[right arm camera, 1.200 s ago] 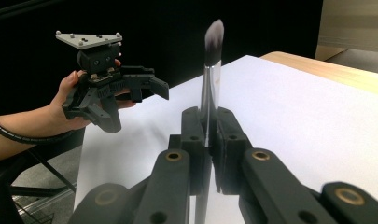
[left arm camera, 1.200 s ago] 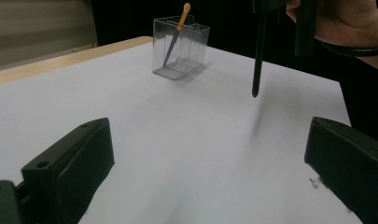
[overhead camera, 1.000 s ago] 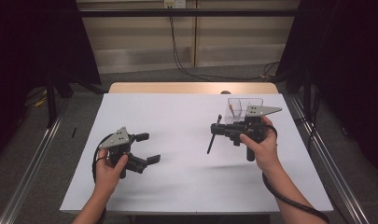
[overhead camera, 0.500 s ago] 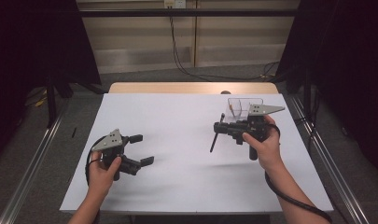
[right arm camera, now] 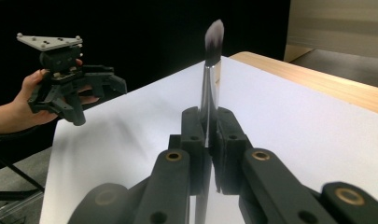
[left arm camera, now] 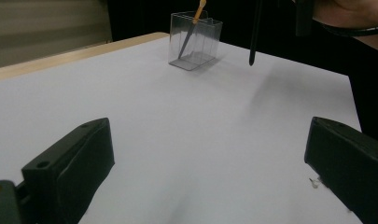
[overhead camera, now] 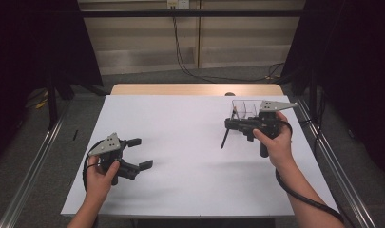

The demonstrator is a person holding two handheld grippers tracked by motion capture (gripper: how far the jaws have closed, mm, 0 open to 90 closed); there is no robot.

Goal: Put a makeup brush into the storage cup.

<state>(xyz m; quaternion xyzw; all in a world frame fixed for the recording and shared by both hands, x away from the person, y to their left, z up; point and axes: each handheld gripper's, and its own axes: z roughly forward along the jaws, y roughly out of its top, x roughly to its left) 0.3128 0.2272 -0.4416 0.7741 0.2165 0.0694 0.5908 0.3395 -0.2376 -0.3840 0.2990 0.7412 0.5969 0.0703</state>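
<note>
My right gripper (overhead camera: 229, 124) hovers over the right half of the table, shut on a thin black brush (overhead camera: 223, 138) that hangs down from its jaws. In the right gripper view the brush (right arm camera: 210, 79) has a silver ferrule and dark bristles, and it is clamped between the shut jaws of the right gripper (right arm camera: 207, 128). Just behind stands a clear plastic box (overhead camera: 245, 108); the left gripper view shows the box (left arm camera: 196, 41) holding an orange-tipped stick (left arm camera: 192, 25). My left gripper (overhead camera: 139, 153) is at the front left, open with nothing between its jaws, as the left gripper view (left arm camera: 210, 163) confirms.
A white sheet (overhead camera: 190, 156) covers the table, with a wooden strip (overhead camera: 180, 89) bare at the far edge. Metal rails (overhead camera: 33, 171) run along both sides. Dark curtains and cables lie beyond the table.
My left gripper has shifted a little left, toward the table's front-left corner. The right gripper with the brush has edged right and away, closer to the clear box.
</note>
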